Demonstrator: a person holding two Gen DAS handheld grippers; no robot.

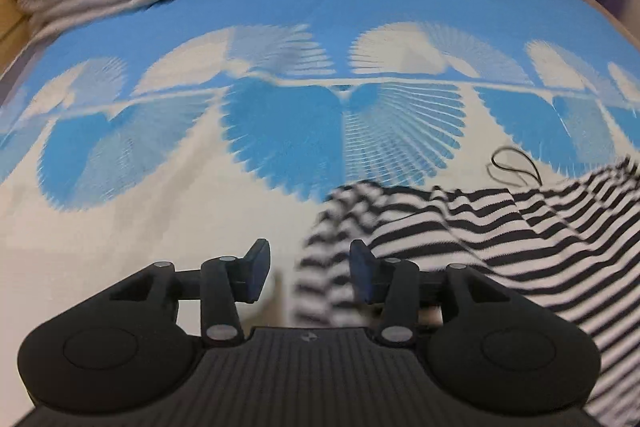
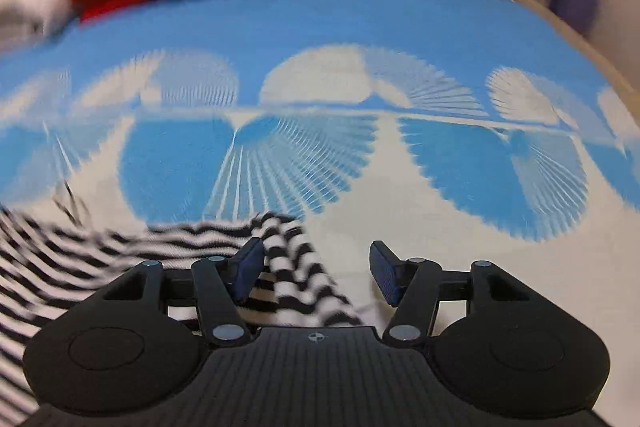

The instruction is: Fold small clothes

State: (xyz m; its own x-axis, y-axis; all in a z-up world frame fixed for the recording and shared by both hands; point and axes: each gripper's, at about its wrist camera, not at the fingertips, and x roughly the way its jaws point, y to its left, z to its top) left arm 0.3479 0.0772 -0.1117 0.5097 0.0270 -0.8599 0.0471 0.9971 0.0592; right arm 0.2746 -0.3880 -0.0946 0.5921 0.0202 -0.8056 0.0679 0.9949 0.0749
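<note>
While both tongs hang apart, the striped garment [image 1: 460, 223] lies rumpled on the bedspread [image 1: 160, 219].
Left gripper [image 1: 310, 277]: cloth edge between fingers, spreading right. Right gripper [image 2: 316, 277]: cloth between fingers, spreading left.

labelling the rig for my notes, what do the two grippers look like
Left gripper and right gripper look identical: matte black, ribbed centre plate with a small crosshair mark, rounded side housings, silver pivot pins, dark blue ridged finger pads. No cables or sleeves show.
</note>
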